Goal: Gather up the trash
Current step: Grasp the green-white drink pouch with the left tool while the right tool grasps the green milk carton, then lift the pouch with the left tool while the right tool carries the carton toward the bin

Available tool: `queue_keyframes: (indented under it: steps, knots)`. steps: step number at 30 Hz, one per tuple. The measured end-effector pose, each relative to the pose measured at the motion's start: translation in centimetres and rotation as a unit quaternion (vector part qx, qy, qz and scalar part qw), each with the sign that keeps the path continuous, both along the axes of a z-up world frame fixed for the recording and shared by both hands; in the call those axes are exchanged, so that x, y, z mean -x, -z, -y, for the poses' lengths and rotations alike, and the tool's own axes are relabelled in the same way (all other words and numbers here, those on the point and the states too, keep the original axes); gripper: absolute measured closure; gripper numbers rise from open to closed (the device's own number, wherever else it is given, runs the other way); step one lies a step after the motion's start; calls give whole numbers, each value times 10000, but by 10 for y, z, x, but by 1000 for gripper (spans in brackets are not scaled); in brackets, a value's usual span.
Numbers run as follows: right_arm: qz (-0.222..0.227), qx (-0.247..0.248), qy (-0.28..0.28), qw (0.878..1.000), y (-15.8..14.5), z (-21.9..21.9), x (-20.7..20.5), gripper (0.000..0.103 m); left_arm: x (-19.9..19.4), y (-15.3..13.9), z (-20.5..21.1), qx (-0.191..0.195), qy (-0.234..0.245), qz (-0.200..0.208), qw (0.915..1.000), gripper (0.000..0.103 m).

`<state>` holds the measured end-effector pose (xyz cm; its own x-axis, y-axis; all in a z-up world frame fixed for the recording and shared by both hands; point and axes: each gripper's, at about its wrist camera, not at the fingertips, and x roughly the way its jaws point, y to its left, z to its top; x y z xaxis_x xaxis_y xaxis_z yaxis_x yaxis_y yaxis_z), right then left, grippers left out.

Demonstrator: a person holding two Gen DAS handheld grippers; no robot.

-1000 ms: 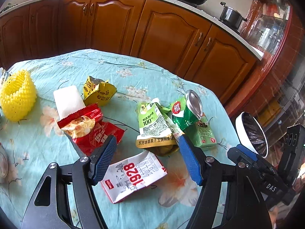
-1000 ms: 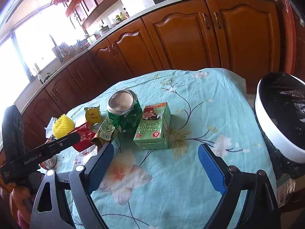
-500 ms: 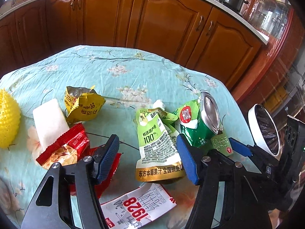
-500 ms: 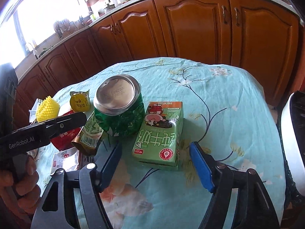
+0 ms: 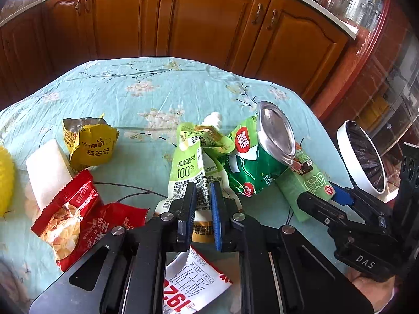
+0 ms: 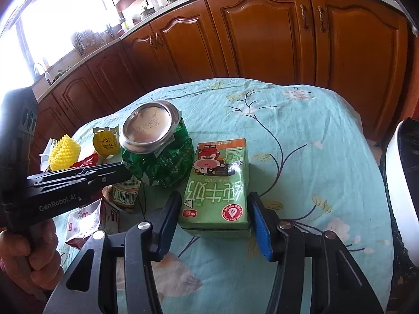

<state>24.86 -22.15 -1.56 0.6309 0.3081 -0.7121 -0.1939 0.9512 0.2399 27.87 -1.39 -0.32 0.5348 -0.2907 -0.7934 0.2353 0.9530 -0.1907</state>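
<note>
A round desk under a pale blue flowered cloth carries the trash, with a white bin lined in black plastic just off its edge. The green rectangular milk carton lies flat beside the crushed green can with a silver lid. The right hand-held gripper is closing around the carton, its pads not quite touching it. The left hand-held gripper is clamped on the light green juice pouch lying near the can.
</note>
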Motion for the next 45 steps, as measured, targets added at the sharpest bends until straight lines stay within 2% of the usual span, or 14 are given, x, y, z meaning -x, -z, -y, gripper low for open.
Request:
queue_keyframes:
  steps: [2, 8, 15, 21, 24, 29, 35, 45]
  knots:
    - [44, -50, 31, 10000, -4, 3, 7, 50, 4, -1, -4, 61, -11, 37, 10000, 99]
    - [141, -274, 150, 9994, -11, 18, 28, 51, 26, -9, -17, 259, -113, 279, 9992, 100]
    - [254, -463, 306, 9981, -20, 36, 54, 51, 61, -37, -29, 588, -289, 747, 9950, 100]
    - [369, -576, 385, 9969, -28, 47, 74, 51, 89, -63, -17, 695, -48, 1067, 9918, 100]
    - [423, -612, 443, 9962, -32, 53, 84, 51, 99, -64, -1, 714, 193, 1062, 9916, 100]
    - [500, -620, 599, 9950, -36, 68, 99, 51, 107, -51, 29, 668, 510, 896, 9924, 100]
    - [564, -600, 883, 9927, -39, 93, 118, 51, 113, -36, 60, 643, 754, 679, 9928, 100]
    - [627, -639, 1252, 9881, -40, 126, 136, 51, 118, -30, 104, 502, 1150, 603, 9903, 100]
